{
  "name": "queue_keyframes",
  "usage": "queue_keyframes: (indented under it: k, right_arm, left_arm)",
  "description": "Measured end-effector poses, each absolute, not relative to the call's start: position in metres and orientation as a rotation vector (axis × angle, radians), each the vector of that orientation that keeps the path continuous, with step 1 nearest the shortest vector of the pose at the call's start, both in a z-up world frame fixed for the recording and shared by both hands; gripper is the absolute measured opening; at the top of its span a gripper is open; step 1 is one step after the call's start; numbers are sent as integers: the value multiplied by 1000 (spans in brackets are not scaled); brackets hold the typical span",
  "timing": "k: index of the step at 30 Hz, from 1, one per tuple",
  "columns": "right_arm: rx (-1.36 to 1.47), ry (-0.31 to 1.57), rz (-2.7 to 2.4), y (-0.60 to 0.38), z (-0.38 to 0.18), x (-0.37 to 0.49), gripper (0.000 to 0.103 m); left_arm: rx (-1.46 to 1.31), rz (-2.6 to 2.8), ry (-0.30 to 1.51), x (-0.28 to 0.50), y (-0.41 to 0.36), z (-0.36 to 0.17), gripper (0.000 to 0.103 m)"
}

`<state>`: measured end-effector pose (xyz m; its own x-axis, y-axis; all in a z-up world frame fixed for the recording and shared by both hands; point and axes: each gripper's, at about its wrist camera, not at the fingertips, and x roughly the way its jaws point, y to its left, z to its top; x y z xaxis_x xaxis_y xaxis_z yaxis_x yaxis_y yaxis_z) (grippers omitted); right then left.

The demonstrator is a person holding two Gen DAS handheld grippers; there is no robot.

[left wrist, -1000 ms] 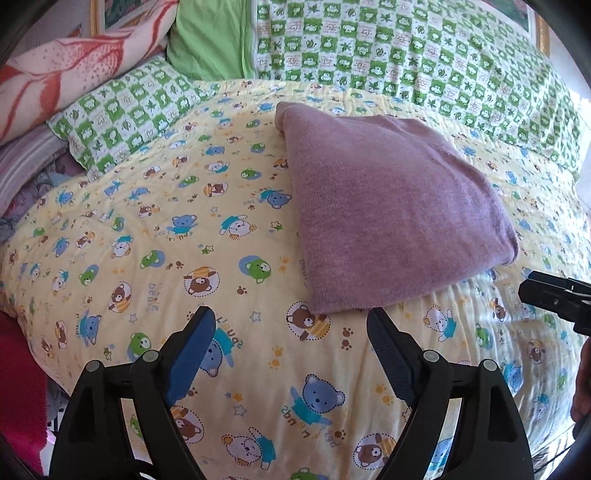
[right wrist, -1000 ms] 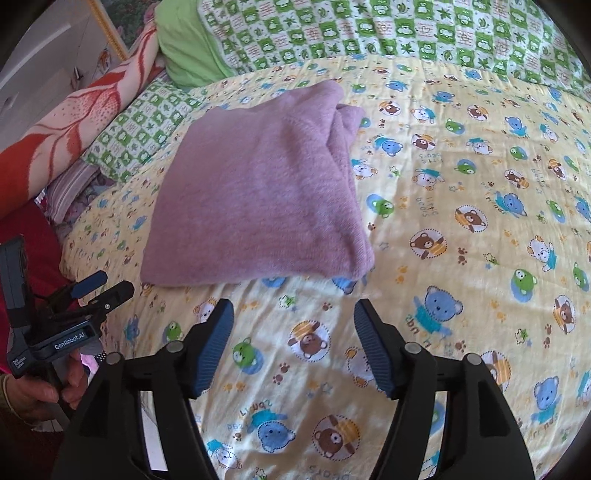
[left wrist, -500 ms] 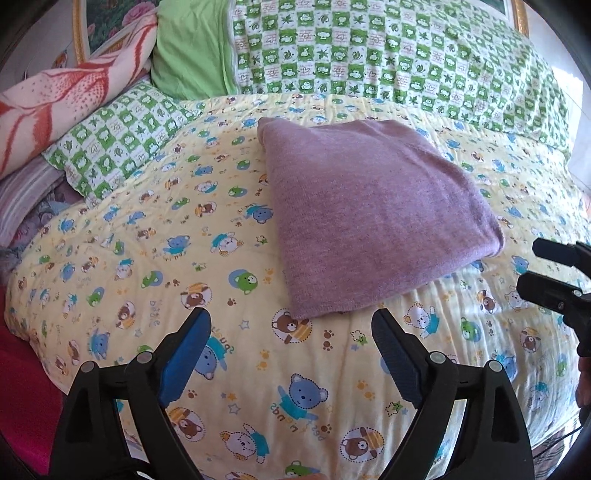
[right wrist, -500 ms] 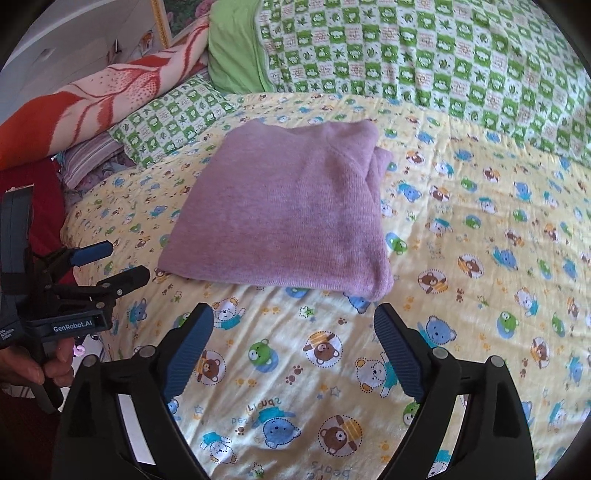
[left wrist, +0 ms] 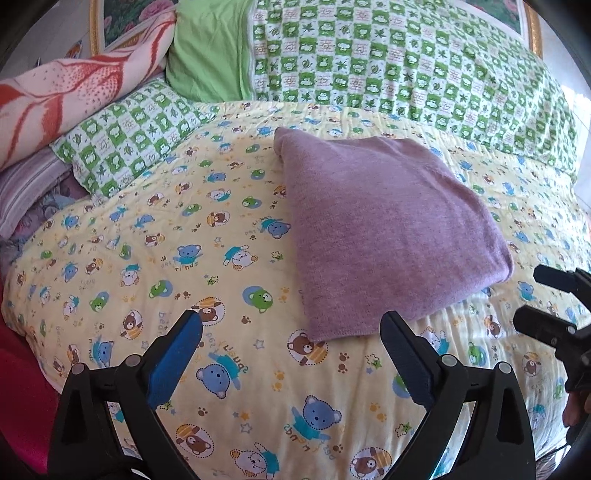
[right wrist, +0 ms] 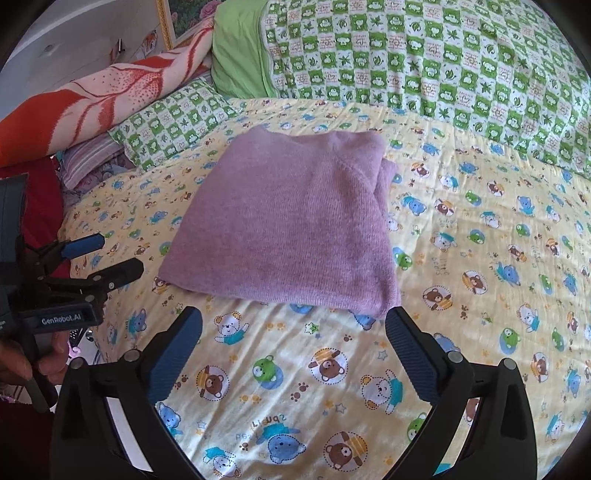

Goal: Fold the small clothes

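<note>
So the purple sweater (left wrist: 388, 236) sat folded on the bed (left wrist: 229, 280), just beyond both grippers and clear of the jaws. The left gripper (left wrist: 291, 332) and right gripper (right wrist: 293, 328) had just been opening, jaws wide apart, nothing between them. Neat rectangle, a few layers poking out on its right side.

A yellow bedsheet (left wrist: 229, 280) with small cartoon bears covers the bed. At its far edge lies a big green checked pillow (left wrist: 406, 66), and a plain green cloth (left wrist: 210, 51) is just left of that pillow. A smaller checked pillow (left wrist: 125, 136) lies at the sheet's left corner. Above it rests a rolled blanket (left wrist: 62, 96) with red leaf pattern. A gold picture frame (right wrist: 166, 22) stands behind the blanket.
</note>
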<state>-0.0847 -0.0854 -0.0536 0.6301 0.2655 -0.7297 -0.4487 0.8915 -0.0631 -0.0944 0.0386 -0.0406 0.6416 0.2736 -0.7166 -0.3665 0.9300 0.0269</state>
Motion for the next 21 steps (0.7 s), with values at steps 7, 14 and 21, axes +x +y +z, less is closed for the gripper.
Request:
queue_keyframes:
  k: [7,14,21]
  right_arm:
    - [-239,819,394,-85,-65,-76,100]
    - [-222,838,396,-83,-71,-70,100]
    - [-236,843,407,-77,-76,-68,100]
  left_arm:
    - [-148,382,824,-86,47,-50,98]
    - [-126,383,865,-80,45,-59,99]
    - [-117,384,862,-79,43,-60,99]
